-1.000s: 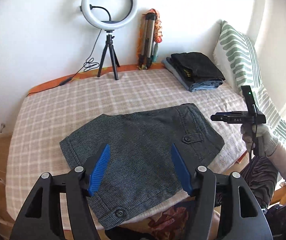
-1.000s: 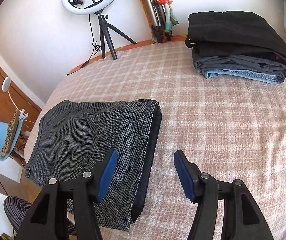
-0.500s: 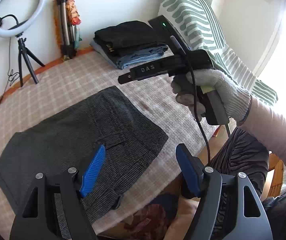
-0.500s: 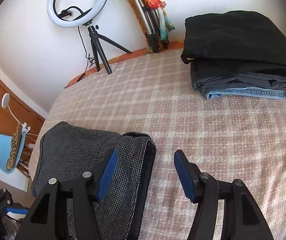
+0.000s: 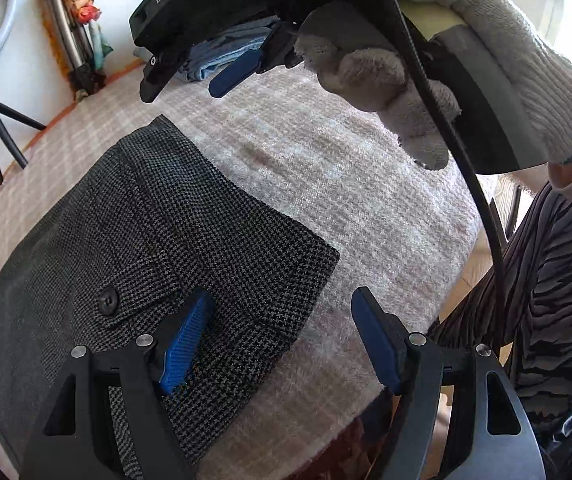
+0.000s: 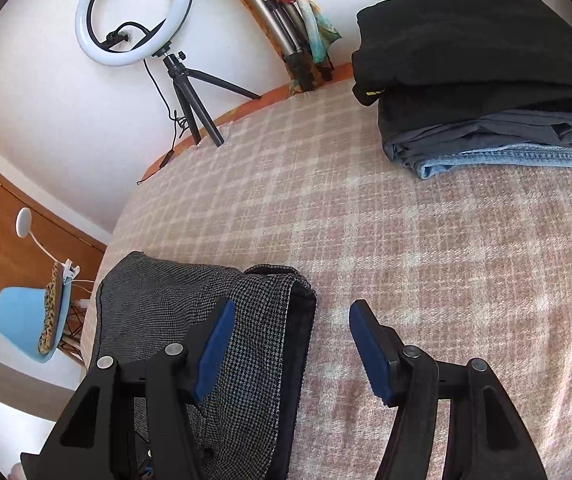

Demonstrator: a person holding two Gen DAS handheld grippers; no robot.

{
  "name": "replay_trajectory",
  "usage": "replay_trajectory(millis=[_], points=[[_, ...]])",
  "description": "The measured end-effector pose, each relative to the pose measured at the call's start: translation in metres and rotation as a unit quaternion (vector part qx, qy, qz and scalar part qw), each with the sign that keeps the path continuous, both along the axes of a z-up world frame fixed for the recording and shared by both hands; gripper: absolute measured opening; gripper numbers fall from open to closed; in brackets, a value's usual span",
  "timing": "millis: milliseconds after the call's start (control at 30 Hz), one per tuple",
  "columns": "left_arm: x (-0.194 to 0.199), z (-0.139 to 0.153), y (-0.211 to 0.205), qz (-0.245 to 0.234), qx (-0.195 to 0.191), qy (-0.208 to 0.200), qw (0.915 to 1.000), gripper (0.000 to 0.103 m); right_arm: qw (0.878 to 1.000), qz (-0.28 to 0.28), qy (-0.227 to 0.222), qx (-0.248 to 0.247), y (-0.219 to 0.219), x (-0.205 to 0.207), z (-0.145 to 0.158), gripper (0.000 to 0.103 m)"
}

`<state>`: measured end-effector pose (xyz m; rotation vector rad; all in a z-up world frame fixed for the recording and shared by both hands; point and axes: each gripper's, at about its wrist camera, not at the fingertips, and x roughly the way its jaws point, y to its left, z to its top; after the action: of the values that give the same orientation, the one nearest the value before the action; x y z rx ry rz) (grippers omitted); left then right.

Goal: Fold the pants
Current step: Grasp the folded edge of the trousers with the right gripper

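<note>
Grey houndstooth pants [image 5: 158,248] lie folded flat on the checked bed cover [image 5: 346,184], a black button [image 5: 107,301] showing near my left gripper. My left gripper [image 5: 276,342] is open and empty just above the pants' near right corner. In the right wrist view the pants [image 6: 206,320] lie at lower left, their folded edge [image 6: 300,320] between the jaws. My right gripper [image 6: 286,350] is open and empty low over that edge. It also shows in the left wrist view [image 5: 198,68], held in a gloved hand [image 5: 426,56] above the bed.
A stack of folded dark pants and jeans [image 6: 486,80] sits at the bed's far right. A ring light on a tripod [image 6: 142,20] and a folded tripod [image 6: 286,32] stand by the wall. A blue chair [image 6: 30,320] stands left of the bed. My striped-trousered leg [image 5: 534,280] is at the bed's edge.
My left gripper has swung right and moved down close to the pants' near corner. My right gripper has moved forward and lower over the pants' folded edge. Both stay open.
</note>
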<state>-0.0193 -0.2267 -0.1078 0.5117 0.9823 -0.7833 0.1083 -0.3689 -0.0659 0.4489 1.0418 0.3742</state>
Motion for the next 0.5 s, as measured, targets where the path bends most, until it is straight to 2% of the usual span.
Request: replay_trajectory(millis=[100,200,267,400,500], points=[[-0.002,-0.007,-0.004,-0.009,0.01,-0.019,0.9997,0.072,1.0,-0.002,0.0,0.003,-0.002,-0.002,0.0,0.063],[0.001,-0.01,0.0,-0.006,0.003,-0.034,0.9994,0.061,1.0,-0.002,0.004,0.004,-0.002,-0.004,-0.003,0.063],[0.003,-0.009,0.006,0.005,-0.008,-0.043,0.999,0.045,1.0,-0.002,0.011,0.005,-0.002,-0.004,-0.008,0.063],[0.012,-0.004,0.019,0.034,-0.062,-0.01,0.9974,0.031,1.0,-0.003,0.025,0.001,-0.001,-0.003,-0.017,0.063],[0.023,0.001,0.03,0.067,-0.114,0.031,0.9908,0.023,0.999,-0.005,0.031,0.013,0.001,-0.002,-0.021,0.067]])
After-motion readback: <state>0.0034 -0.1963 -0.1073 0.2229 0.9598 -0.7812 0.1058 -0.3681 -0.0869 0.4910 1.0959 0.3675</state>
